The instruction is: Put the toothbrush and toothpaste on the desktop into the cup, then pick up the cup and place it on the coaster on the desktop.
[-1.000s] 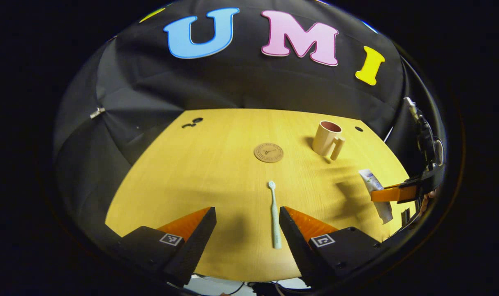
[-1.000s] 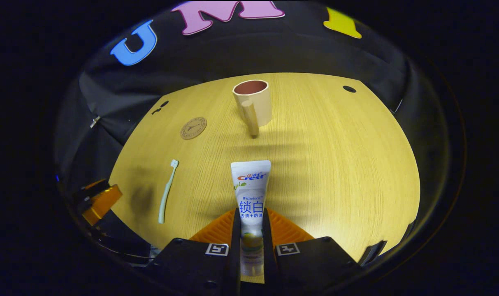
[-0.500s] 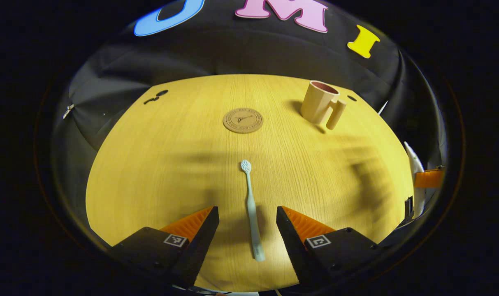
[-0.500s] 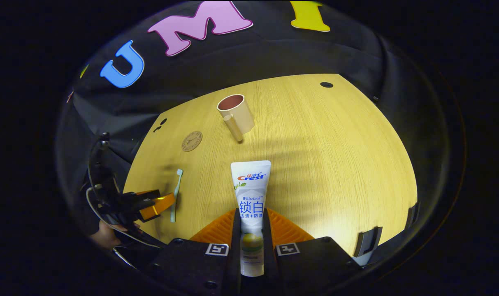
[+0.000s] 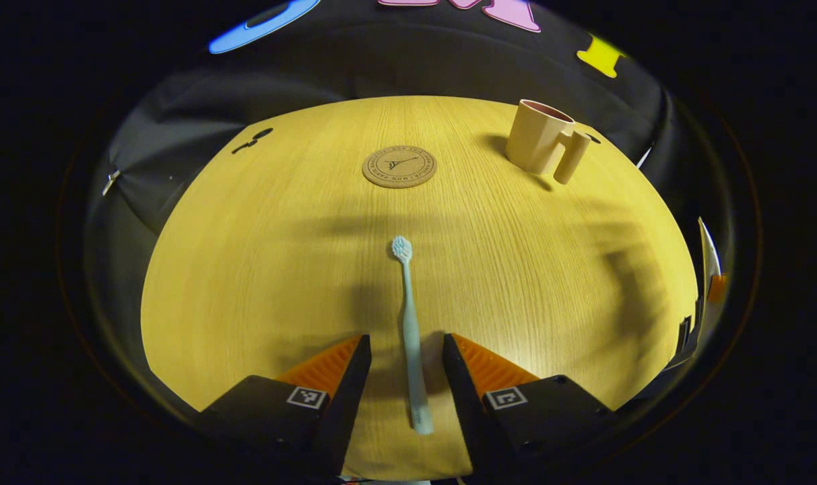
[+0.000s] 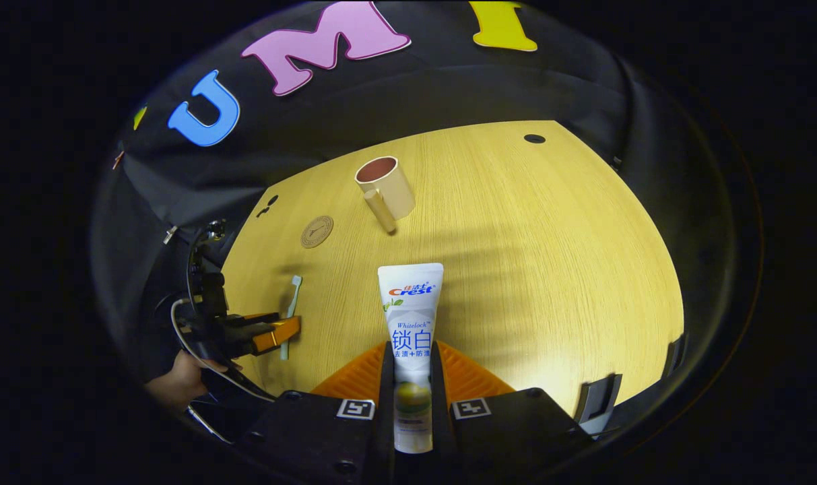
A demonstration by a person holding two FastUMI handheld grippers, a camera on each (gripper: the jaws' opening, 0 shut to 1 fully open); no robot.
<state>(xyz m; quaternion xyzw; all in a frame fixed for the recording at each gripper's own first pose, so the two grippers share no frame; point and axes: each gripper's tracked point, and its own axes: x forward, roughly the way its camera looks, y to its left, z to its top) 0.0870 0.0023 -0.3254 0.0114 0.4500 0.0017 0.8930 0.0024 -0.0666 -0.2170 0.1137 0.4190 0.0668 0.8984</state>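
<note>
A pale toothbrush (image 5: 409,330) lies flat on the wooden desktop (image 5: 260,269), head pointing away. My left gripper (image 5: 403,345) is open and low over it, one finger on each side of the handle with small gaps. The beige cup (image 5: 539,143) stands upright at the far right, its handle toward me, and the round cork coaster (image 5: 399,166) lies left of it. My right gripper (image 6: 410,353) is shut on the white toothpaste tube (image 6: 410,310), held above the desktop (image 6: 549,256). In the right gripper view the cup (image 6: 388,183), coaster (image 6: 316,231), toothbrush (image 6: 291,296) and left gripper (image 6: 277,333) lie ahead and to the left.
Black cloth walls close in the desk at the back and sides. Small dark holes mark the desktop at the far left (image 5: 253,138) and far right (image 6: 534,139). A hand (image 6: 179,384) holds the left gripper at the desk's near-left edge.
My left gripper has come forward and down until the toothbrush handle lies between its fingers, which have narrowed a little. The right gripper has lifted and tilted with the tube still held.
</note>
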